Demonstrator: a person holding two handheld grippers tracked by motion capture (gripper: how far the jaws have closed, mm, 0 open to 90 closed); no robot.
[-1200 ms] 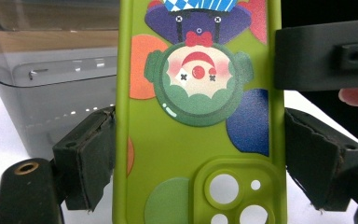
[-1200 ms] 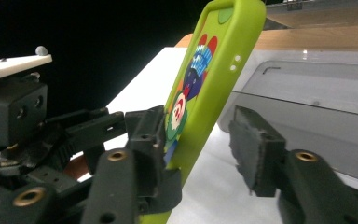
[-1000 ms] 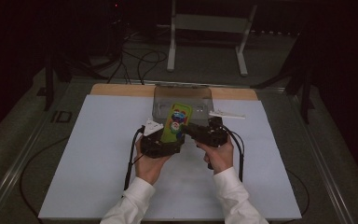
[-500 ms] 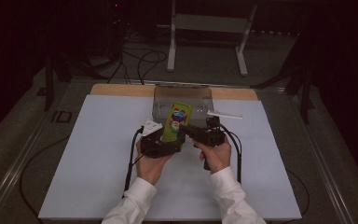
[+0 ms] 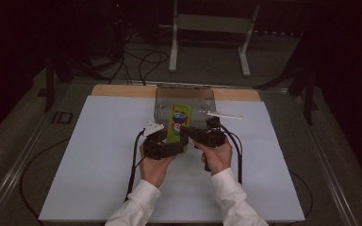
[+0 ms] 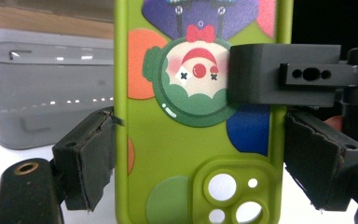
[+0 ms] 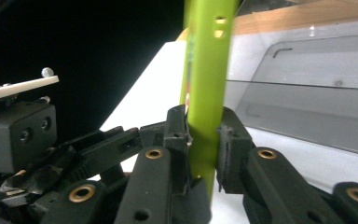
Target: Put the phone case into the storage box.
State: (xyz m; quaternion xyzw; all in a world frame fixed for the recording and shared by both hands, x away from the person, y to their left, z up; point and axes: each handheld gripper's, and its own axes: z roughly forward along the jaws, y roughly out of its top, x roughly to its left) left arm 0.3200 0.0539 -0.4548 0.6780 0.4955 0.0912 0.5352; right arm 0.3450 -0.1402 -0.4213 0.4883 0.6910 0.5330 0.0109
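A lime-green phone case [image 5: 178,123] with cartoon art is held upright over the white mat, just in front of a clear plastic box [image 5: 184,100]. My left gripper [image 5: 166,147] is shut on the phone case [image 6: 191,140] across its width, one pad on each long edge near the camera cut-out. My right gripper [image 5: 199,134] comes in from the right and is shut on the same case [image 7: 207,70], pinching its front and back at the side edge. One of its jaws crosses the case art in the left gripper view. The right gripper's pinch [image 7: 204,135] sits low on the case.
The white mat [image 5: 99,165] covers the table, with a wooden strip [image 5: 122,90] along the far edge. A thin white strip [image 5: 226,115] lies to the right of the box. A metal stand [image 5: 207,28] and cables are on the floor beyond.
The right gripper has edged slightly left toward the case. The case and the left gripper stay about where they were.
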